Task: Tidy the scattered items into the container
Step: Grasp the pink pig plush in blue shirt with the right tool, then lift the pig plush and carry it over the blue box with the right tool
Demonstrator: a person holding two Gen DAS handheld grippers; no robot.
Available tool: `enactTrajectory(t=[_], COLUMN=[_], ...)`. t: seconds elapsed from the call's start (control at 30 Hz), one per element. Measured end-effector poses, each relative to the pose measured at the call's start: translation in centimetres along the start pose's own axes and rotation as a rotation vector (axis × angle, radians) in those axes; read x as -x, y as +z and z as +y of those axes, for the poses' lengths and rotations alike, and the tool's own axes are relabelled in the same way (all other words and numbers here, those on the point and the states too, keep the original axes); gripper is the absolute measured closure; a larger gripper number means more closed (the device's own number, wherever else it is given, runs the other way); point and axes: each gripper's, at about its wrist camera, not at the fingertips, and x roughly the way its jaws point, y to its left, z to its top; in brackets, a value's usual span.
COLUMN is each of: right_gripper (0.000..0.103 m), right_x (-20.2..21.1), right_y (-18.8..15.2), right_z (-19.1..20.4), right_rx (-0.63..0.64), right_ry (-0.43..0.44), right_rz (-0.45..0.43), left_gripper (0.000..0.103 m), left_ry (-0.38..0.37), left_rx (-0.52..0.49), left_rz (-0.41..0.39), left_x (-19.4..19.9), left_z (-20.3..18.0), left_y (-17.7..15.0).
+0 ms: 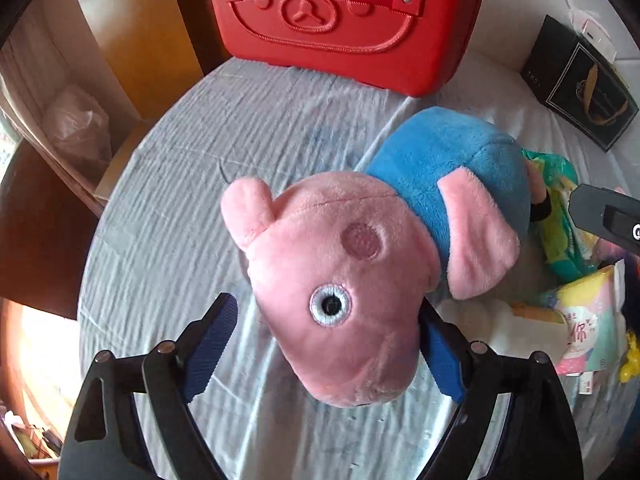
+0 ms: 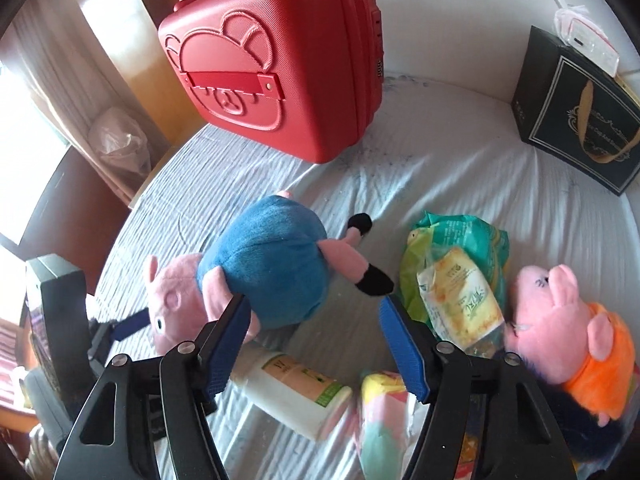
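Note:
A pink pig plush in a blue shirt (image 1: 348, 264) lies on the white-sheeted bed, also in the right wrist view (image 2: 264, 264). My left gripper (image 1: 324, 344) is open, its blue pads on either side of the plush's snout; whether they touch it I cannot tell. My right gripper (image 2: 312, 340) is open and empty above the plush's body and legs. The closed red suitcase (image 1: 340, 20) stands upright at the back, also in the right wrist view (image 2: 276, 64). A second pig plush in orange (image 2: 576, 328), a green snack bag (image 2: 452, 264), a white bottle (image 2: 292, 392) and a tissue pack (image 2: 384, 412) lie nearby.
A black gift bag (image 2: 580, 108) stands at the back right. A wooden cabinet (image 1: 132, 40) and a clear plastic bag (image 2: 120, 136) are off the bed's left side. The bed's left edge (image 1: 104, 208) curves close to the blue plush.

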Motion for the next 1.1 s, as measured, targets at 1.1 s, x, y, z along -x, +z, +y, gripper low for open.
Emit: enactTrajectory(t=[1.1], right_gripper=[0.034], right_x=[2.6], right_y=[1.6], right_z=[3.4], right_rx=[0.008], right_ry=[0.181], right_rz=[-0.152], left_gripper=[0.044], left_ry=[-0.037], left_rx=[-0.096], left_rz=[-0.195], left_x=[6.4], left_z=[-1.0], left_y=[2.5])
